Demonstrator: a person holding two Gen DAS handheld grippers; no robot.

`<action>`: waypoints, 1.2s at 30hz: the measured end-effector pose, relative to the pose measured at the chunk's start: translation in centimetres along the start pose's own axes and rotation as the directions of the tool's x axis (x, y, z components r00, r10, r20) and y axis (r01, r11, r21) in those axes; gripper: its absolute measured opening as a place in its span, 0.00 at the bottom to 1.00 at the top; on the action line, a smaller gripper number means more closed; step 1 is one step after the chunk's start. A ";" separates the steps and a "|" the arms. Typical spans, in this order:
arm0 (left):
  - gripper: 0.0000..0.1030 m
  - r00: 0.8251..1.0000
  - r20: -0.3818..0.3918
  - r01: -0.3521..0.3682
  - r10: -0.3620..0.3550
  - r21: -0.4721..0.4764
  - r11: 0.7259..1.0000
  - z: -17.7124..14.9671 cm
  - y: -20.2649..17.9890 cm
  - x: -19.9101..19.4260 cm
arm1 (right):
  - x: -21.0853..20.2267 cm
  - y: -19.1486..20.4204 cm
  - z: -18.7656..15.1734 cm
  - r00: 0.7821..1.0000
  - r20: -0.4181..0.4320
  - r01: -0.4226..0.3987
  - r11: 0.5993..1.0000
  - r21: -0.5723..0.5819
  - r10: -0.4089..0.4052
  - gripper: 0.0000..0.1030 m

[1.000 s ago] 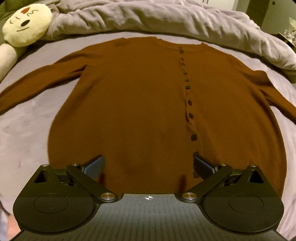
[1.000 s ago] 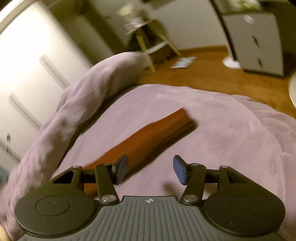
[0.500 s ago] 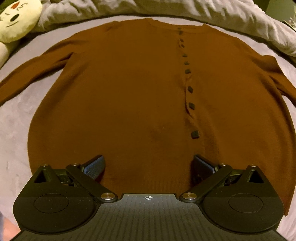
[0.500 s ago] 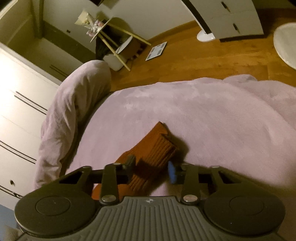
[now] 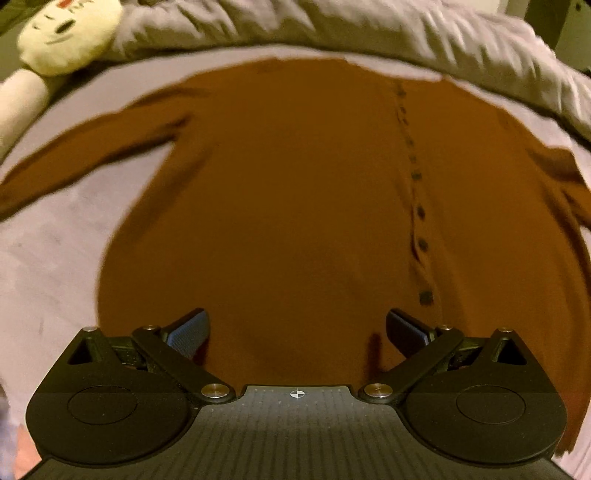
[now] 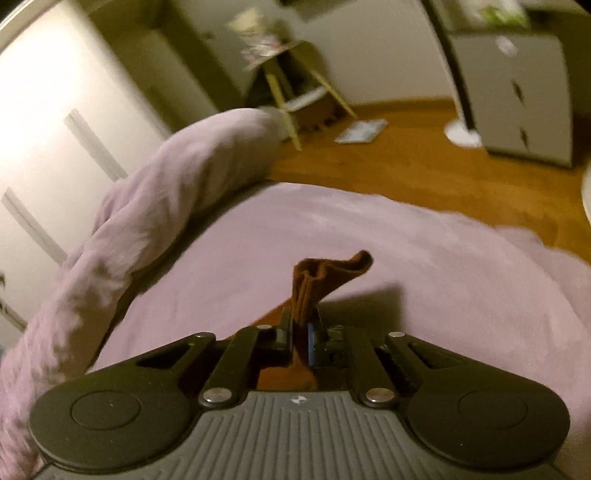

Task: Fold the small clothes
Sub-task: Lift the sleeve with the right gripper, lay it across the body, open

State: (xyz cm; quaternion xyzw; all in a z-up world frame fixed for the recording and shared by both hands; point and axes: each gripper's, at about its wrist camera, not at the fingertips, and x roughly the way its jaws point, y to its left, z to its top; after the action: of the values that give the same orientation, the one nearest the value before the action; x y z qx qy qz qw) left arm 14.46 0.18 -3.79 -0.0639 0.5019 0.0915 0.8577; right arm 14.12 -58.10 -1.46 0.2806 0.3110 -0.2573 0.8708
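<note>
Item: brown cardigan (image 5: 295, 192), buttoned, spread flat and face up on a lilac blanket (image 5: 48, 266) covering the bed, neckline toward the far side, hem nearest the left gripper (image 5: 295, 328). A row of dark buttons (image 5: 421, 243) runs down the front, right of centre in the left wrist view. One sleeve (image 5: 85, 162) lies stretched out over the blanket toward the left edge of that view; the opposite sleeve runs off the right edge. Left gripper: jaws wide apart, nothing between them, hovering over the hem and angled down at the garment. Right gripper (image 6: 301, 332): jaws have just been closing and now stand pinched together on the ribbed cuff (image 6: 325, 275) of the cardigan's sleeve; the cuff sticks up beyond the pads in a crumpled fold, lifted clear of the blanket, with its shadow cast on the cloth just to the right. A short stretch of brown sleeve shows below the fingers, the rest hidden by the tool body. Surroundings: a rumpled grey duvet (image 5: 332, 33) bunched along the far side of the bed; a pale plush toy (image 5: 62, 37) at its upper left corner; wooden floor (image 6: 406, 166) beyond the bed, with a white wardrobe (image 6: 55, 129), a small wooden stool (image 6: 295, 92) and a grey drawer unit (image 6: 517, 96). Both views are slightly blurred.
</note>
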 end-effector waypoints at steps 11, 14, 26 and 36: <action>1.00 0.995 0.090 0.050 -0.042 -0.092 0.995 0.7 5.3 -2.1 | -4.6 19.0 -8.7 0.954 -0.038 -0.283 0.848 -0.449 0.298 0.06; 1.00 0.994 0.077 0.094 -0.084 -0.132 0.987 0.6 6.8 -1.7 | -5.2 23.6 -13.0 0.928 -0.110 -0.359 0.776 -0.519 0.356 0.06; 1.00 0.934 0.079 0.353 -0.349 -0.043 0.935 4.5 -0.8 -0.8 | -6.0 18.3 -17.9 0.981 -0.139 -0.183 0.858 -0.480 0.132 0.24; 0.97 0.821 -0.088 0.559 -0.564 -0.074 0.826 6.7 -13.4 5.7 | -8.6 10.6 -19.6 0.999 -0.033 -0.011 0.853 -0.523 -0.008 0.24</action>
State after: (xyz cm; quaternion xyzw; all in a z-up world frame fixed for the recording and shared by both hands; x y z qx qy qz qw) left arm 25.83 -10.98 -5.30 -0.2326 0.5032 -0.1573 0.8173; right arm 7.11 -35.53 -4.83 0.0381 0.3837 -0.1578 0.9091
